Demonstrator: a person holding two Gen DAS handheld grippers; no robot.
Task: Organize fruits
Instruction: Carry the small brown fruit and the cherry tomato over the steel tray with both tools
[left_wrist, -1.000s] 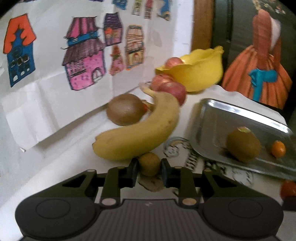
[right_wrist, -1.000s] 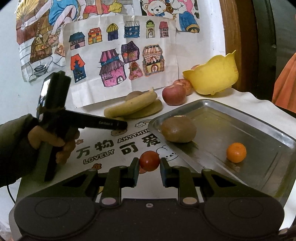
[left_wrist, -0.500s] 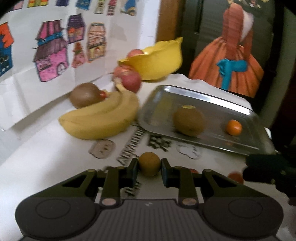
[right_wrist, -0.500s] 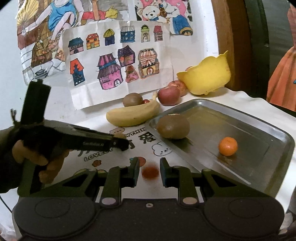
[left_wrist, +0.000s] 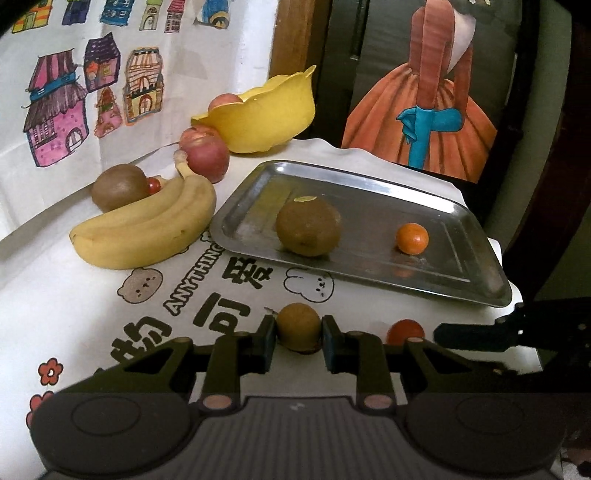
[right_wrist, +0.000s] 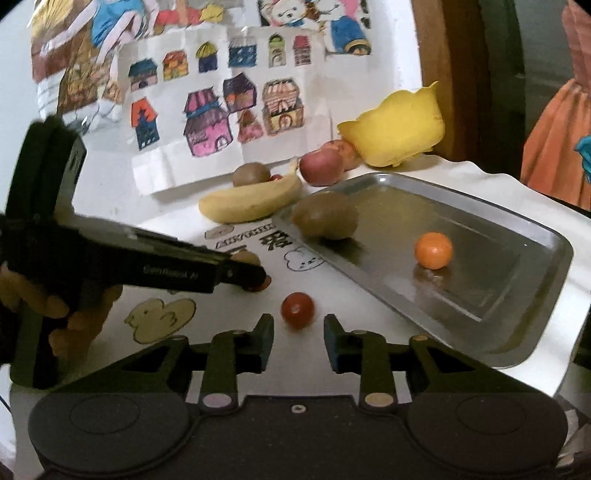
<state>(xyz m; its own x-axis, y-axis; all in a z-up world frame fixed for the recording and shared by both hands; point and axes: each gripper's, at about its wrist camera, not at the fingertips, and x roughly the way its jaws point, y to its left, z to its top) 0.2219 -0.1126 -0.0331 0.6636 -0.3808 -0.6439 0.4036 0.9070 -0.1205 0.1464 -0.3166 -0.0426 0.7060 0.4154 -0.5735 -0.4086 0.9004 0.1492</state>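
Note:
My left gripper (left_wrist: 298, 334) is shut on a small brown round fruit (left_wrist: 298, 325), held low over the printed tablecloth in front of the steel tray (left_wrist: 480, 291). A kiwi (left_wrist: 308, 227) and a small orange (left_wrist: 412, 239) lie in the tray. My right gripper (right_wrist: 298, 334) is open; a red cherry tomato (right_wrist: 297, 310) rests on the cloth just ahead of its fingertips, touching neither. The left wrist view shows the same tomato (left_wrist: 405, 330) beside the right gripper's dark tip (left_wrist: 443, 332). Seen from the right wrist, the left gripper (right_wrist: 255, 275) comes in from the left.
A banana (left_wrist: 147, 229), a second kiwi (left_wrist: 118, 186), another cherry tomato (left_wrist: 153, 184) and two apples (left_wrist: 207, 155) lie at the back left by the wall. A yellow bowl (left_wrist: 266, 118) behind them holds an apple (left_wrist: 225, 101). A hand (right_wrist: 55, 306) grips the left tool.
The right gripper's fingers have parted and the red tomato now lies on the cloth. The left gripper carried the brown fruit away from the banana toward the tray's front.

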